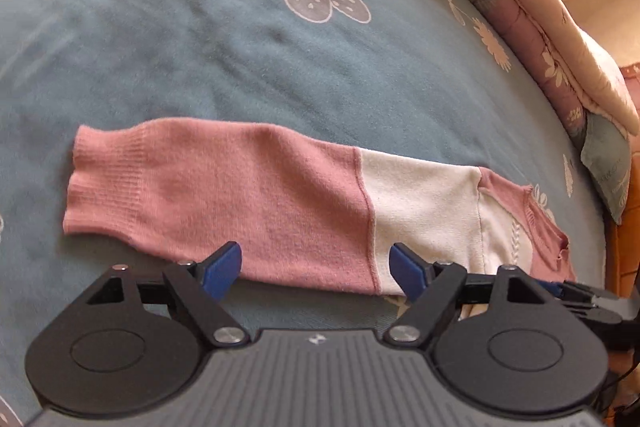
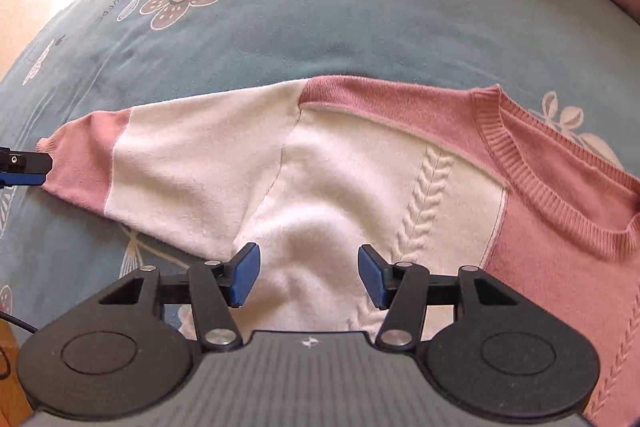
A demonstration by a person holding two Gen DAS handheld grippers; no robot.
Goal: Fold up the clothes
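A pink and white knit sweater (image 2: pixel 360 163) lies flat on the blue flowered bedspread (image 2: pixel 320 19), its ribbed neckline (image 2: pixel 532 171) at the right. Its long sleeve (image 1: pixel 224 187) stretches out to the left, pink at the cuff and white near the shoulder. My left gripper (image 1: pixel 316 269) hovers over the sleeve's near edge, jaws wide apart with nothing pinched. My right gripper (image 2: pixel 308 275) stands open above the white chest by the armpit, pads clear of the fabric. The left gripper's fingers (image 2: pixel 24 167) show at the left edge of the right wrist view beside the sleeve.
A pink floral quilt (image 1: pixel 520 7) is bunched along the far right side of the bed. A pale blue pillow corner (image 1: pixel 604 163) sits by the wooden bed edge (image 1: pixel 624 259). Bare bedspread (image 1: pixel 200 39) stretches beyond the sleeve.
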